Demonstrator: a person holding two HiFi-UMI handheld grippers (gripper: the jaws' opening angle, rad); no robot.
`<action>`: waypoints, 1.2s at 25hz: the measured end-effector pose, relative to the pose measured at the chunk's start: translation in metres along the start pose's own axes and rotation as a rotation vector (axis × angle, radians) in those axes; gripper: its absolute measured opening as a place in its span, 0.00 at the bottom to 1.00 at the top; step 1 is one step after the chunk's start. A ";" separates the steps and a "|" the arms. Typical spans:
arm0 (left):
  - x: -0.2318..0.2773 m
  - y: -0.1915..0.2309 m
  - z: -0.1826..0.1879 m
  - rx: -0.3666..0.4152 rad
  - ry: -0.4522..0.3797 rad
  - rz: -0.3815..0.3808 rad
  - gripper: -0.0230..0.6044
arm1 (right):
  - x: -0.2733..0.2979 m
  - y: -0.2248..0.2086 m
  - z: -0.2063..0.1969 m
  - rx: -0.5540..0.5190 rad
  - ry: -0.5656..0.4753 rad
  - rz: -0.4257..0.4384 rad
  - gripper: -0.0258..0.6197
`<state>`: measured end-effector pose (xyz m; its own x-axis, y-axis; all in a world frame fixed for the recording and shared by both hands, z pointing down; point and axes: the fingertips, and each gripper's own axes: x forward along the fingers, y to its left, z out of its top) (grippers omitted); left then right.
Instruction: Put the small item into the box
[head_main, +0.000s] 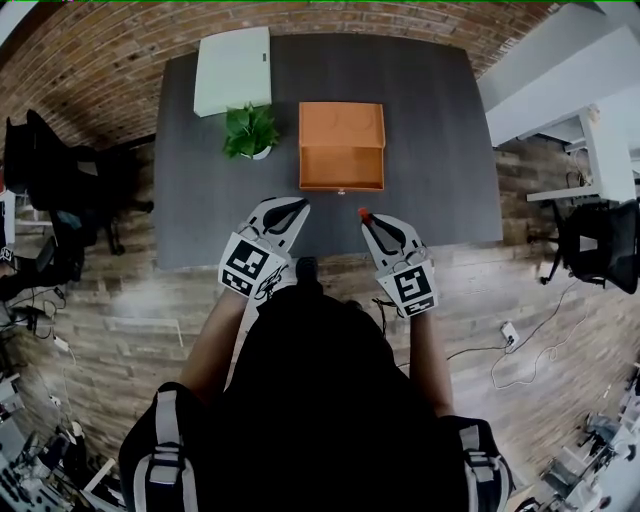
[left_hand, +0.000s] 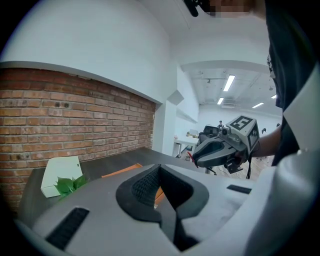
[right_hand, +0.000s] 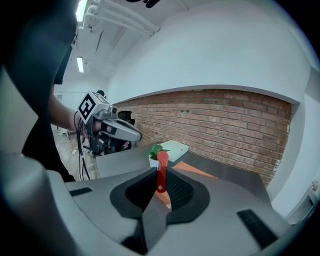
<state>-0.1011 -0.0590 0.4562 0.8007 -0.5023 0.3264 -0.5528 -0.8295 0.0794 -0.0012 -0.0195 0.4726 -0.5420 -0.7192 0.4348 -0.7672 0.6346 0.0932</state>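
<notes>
An open orange box (head_main: 341, 146) lies on the dark grey table (head_main: 430, 140), also visible past the jaws in the right gripper view as the orange box (right_hand: 196, 170). My right gripper (head_main: 367, 221) is shut on a small red item (head_main: 363, 213), held over the table's near edge, short of the box. In the right gripper view the red item (right_hand: 161, 171) stands upright between the pads. My left gripper (head_main: 296, 206) hangs beside it on the left, shut with nothing in it. In the left gripper view the right gripper (left_hand: 196, 159) shows at the right.
A white box (head_main: 233, 69) sits at the table's far left corner, with a small potted plant (head_main: 251, 131) just left of the orange box. A brick wall runs behind the table. Chairs and cables stand on the wooden floor (head_main: 520, 290) around it.
</notes>
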 end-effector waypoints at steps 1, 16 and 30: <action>0.000 0.005 -0.001 0.000 -0.001 -0.002 0.07 | 0.004 0.000 0.000 0.003 0.001 -0.002 0.14; -0.006 0.028 -0.001 -0.007 -0.020 0.009 0.07 | 0.032 -0.005 0.005 -0.020 0.029 0.001 0.14; 0.006 0.047 0.010 -0.053 -0.002 0.194 0.07 | 0.064 -0.044 -0.004 -0.088 0.050 0.171 0.14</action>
<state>-0.1201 -0.1038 0.4522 0.6781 -0.6524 0.3385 -0.7085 -0.7027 0.0650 -0.0008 -0.0921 0.5004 -0.6424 -0.5855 0.4946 -0.6315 0.7700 0.0912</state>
